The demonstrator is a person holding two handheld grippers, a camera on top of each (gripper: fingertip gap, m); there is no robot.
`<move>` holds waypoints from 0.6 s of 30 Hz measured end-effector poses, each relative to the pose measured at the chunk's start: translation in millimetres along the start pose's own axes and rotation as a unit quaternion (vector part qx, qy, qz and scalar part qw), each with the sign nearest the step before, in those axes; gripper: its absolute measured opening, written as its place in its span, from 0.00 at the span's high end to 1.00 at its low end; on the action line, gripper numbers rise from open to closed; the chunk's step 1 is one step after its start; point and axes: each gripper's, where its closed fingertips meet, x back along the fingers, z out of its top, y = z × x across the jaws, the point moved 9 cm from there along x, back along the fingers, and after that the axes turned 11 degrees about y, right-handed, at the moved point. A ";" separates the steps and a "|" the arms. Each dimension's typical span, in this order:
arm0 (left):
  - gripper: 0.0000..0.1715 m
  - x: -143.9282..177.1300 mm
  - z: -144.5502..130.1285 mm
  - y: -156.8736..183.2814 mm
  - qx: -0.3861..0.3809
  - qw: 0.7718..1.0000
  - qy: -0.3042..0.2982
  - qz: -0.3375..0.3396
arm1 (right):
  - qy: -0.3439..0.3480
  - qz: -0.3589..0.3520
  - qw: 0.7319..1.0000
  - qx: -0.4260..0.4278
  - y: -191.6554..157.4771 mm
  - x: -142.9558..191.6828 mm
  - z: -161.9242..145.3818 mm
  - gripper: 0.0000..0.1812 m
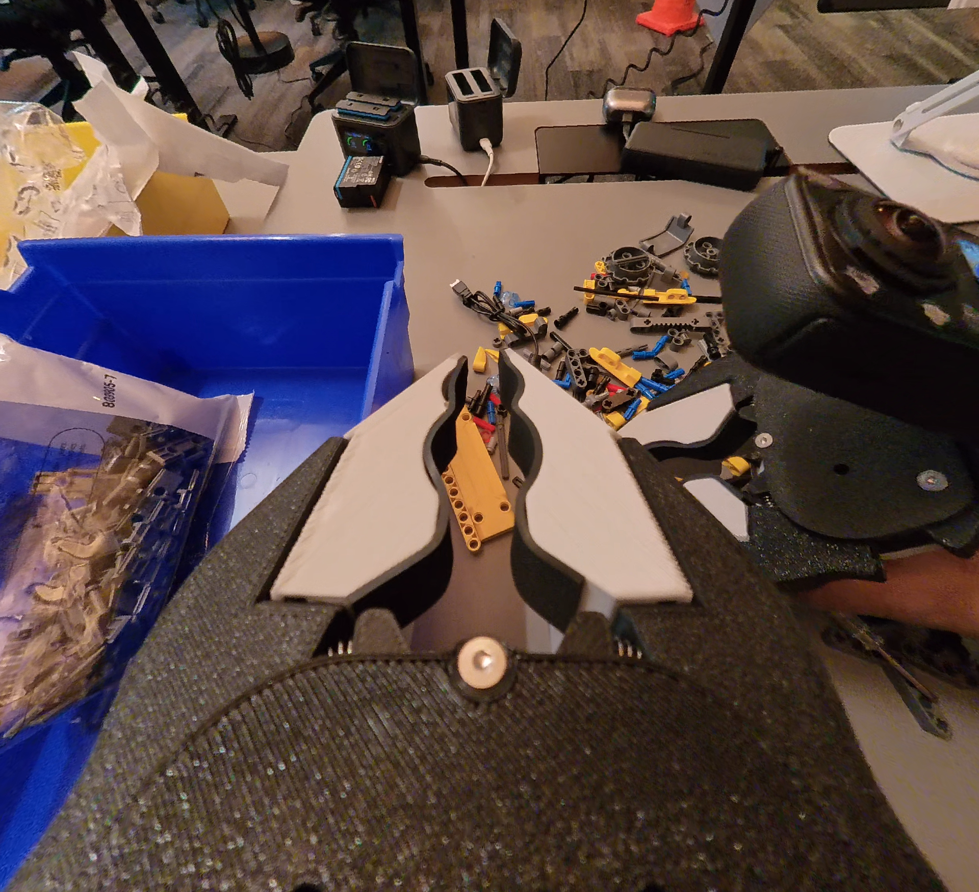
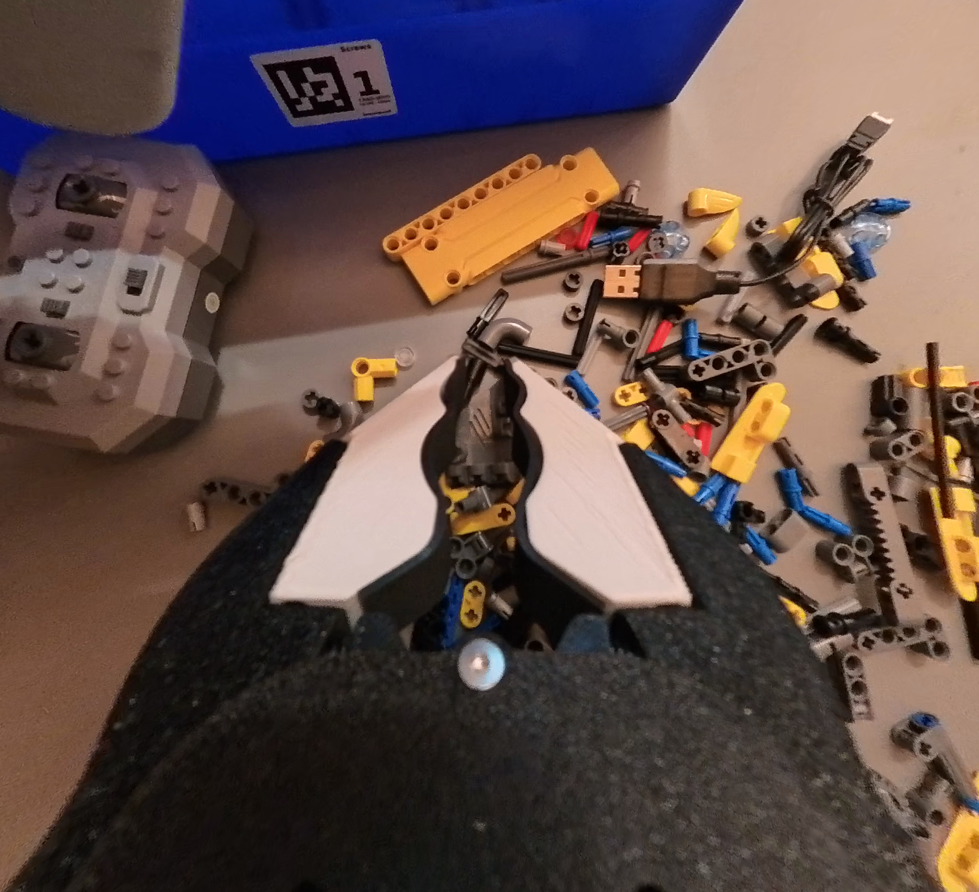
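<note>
Left gripper (image 1: 490, 363): we hold it over the table (image 1: 530, 231), just right of the blue bin (image 1: 212, 310); its fingers (image 1: 392, 453) are nearly together at the tips and grip nothing.
Below it: we see a yellow panel (image 1: 477, 485) lying flat under the gap, its long axis running roughly along the fingers.
Right gripper (image 2: 484, 363): we hold it over the near edge of the scattered building parts (image 2: 715, 390); its fingers (image 2: 381, 469) are drawn narrow around a dark grey piece (image 2: 482, 422).
Grip: we cannot tell whether that piece is truly clamped or only lying beneath.
Nearby: a grey control box (image 2: 106, 294) sits to the left, a USB cable (image 2: 667, 281) just ahead.
Nearer the panel: our left gripper.
</note>
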 end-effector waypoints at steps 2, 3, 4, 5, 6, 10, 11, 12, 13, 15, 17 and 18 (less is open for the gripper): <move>0.93 -0.1 0.0 0.1 0.000 1.000 0.000 0.000 | -0.004 0.004 1.000 -0.006 0.9 0.3 1.1 0.93; 0.94 -0.1 0.0 0.2 0.000 1.000 0.000 0.000 | -0.007 0.003 1.000 -0.006 1.8 0.5 1.3 0.94; 0.94 -0.2 0.1 0.3 -0.001 1.000 0.000 0.000 | -0.008 0.002 1.000 -0.004 2.5 0.5 1.4 0.95; 0.93 -0.3 0.1 0.4 -0.001 1.000 0.000 0.000 | -0.008 0.004 1.000 -0.005 2.7 0.4 1.3 0.95; 0.93 -0.2 0.1 0.5 -0.001 1.000 0.000 0.000 | -0.008 0.005 1.000 -0.006 2.9 0.7 1.3 0.95; 0.93 -0.4 0.0 0.2 -0.002 1.000 -0.001 0.000 | 0.008 -0.003 1.000 0.006 4.1 5.9 1.6 1.00; 0.93 -0.4 -0.1 0.1 -0.002 1.000 -0.001 0.000 | 0.015 -0.004 1.000 0.008 4.2 9.1 2.2 1.00; 0.93 -0.4 -0.1 0.0 -0.002 1.000 -0.001 0.000 | 0.022 -0.005 1.000 0.009 4.6 12.7 2.7 1.00; 0.93 -0.4 -0.2 -0.2 -0.002 1.000 -0.001 0.000 | 0.027 -0.006 1.000 0.007 5.3 16.4 3.0 1.00; 0.93 -0.7 -0.1 0.1 0.000 1.000 0.000 -0.001 | 0.033 -0.003 0.999 -0.005 6.9 22.1 3.2 1.00; 0.93 -1.0 0.2 1.0 0.001 1.000 0.000 -0.003 | 0.033 0.012 0.999 -0.025 7.1 23.0 3.2 0.98; 0.93 -1.0 0.5 1.7 0.000 1.000 -0.001 -0.003 | 0.030 0.021 0.999 -0.035 6.3 21.5 2.8 0.96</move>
